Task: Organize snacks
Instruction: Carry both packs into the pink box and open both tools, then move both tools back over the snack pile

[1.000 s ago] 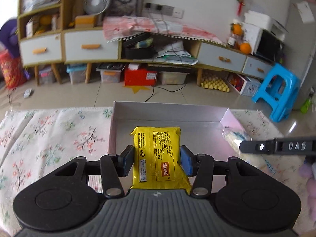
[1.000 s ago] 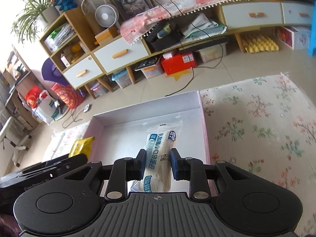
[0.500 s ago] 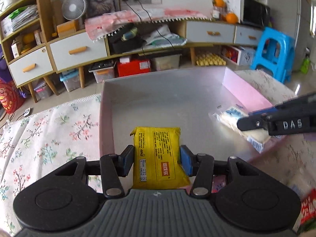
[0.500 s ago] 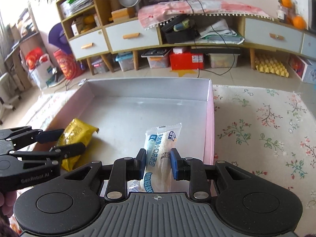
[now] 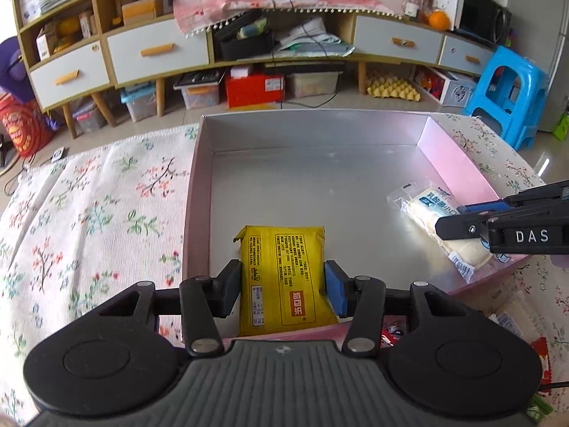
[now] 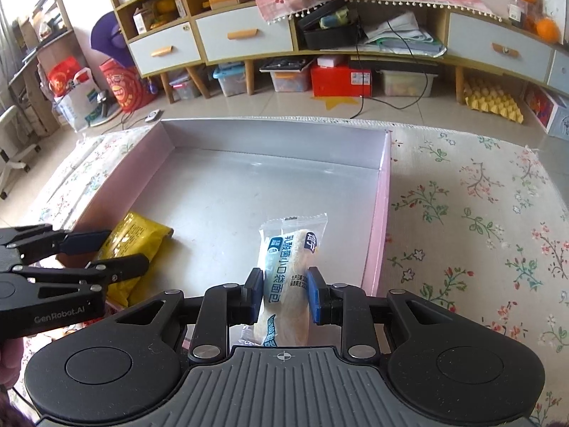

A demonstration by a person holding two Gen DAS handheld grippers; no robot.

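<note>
A shallow pink box (image 5: 458, 156) with a silver floor lies on a floral cloth. My left gripper (image 5: 282, 284) is shut on a yellow snack packet (image 5: 281, 259), held low over the box's near left corner. My right gripper (image 6: 284, 295) is shut on a clear bread packet (image 6: 288, 252) with blue print, low over the near right part of the box (image 6: 382, 213). Each wrist view shows the other hand: the right gripper (image 5: 451, 219) with the bread packet (image 5: 423, 206), and the left gripper (image 6: 124, 249) with the yellow packet (image 6: 149, 231).
The floral cloth (image 5: 106, 195) spreads on both sides of the box. Red wrappers (image 5: 391, 331) lie just outside the box's near edge. Beyond it are tiled floor, a long drawer cabinet (image 5: 160, 49) and a blue stool (image 5: 512, 92).
Both grippers have tilted and come down over the box, packets still held. The box floor now fills more of each view, and the two grippers sit closer together.
</note>
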